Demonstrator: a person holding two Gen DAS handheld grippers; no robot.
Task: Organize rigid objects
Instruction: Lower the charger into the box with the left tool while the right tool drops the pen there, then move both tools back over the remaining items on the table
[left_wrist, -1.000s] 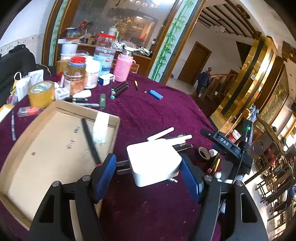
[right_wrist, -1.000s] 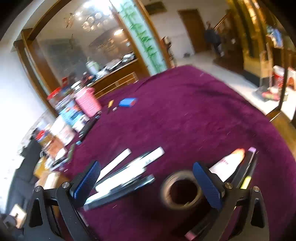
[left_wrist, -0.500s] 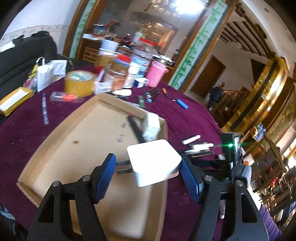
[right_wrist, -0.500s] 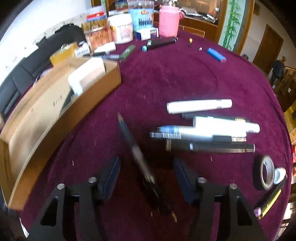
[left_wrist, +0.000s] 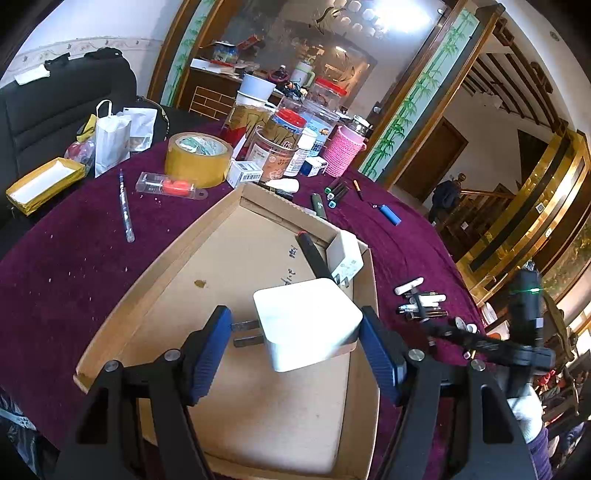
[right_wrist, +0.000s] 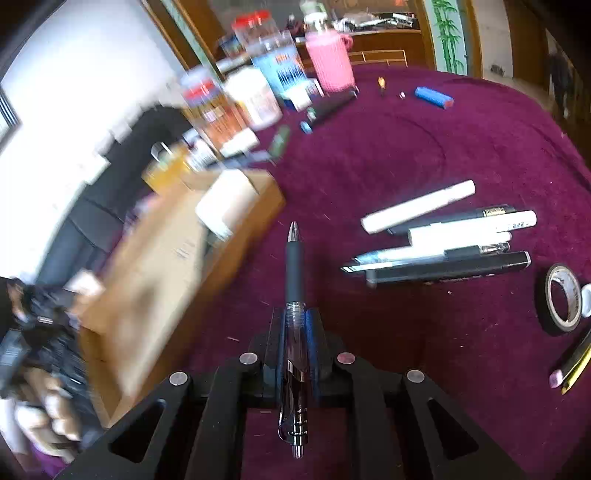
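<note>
My left gripper (left_wrist: 295, 339) is shut on a white plug adapter (left_wrist: 306, 323), its prongs against the left pad, held above the cardboard tray (left_wrist: 155, 284). A smaller white charger (left_wrist: 345, 256) and a black pen (left_wrist: 314, 254) lie in the tray's far corner. My right gripper (right_wrist: 295, 332) is shut on a black pen (right_wrist: 294, 266), tip pointing forward, above the purple tablecloth. The tray (right_wrist: 155, 266) shows blurred to its left. Several pens and markers (right_wrist: 443, 240) lie to its right.
Tape rolls (right_wrist: 563, 297) and a yellow marker lie at the right. Jars, a pink cup (left_wrist: 343, 151), yellow tape (left_wrist: 197, 158), a blue lighter (left_wrist: 390, 215) and small boxes crowd the far side. The right gripper's body (left_wrist: 517, 339) stands right of the tray.
My left gripper has carried the adapter from over the cloth to over the tray. My right gripper has closed on the black pen and lifted it, swinging toward the tray.
</note>
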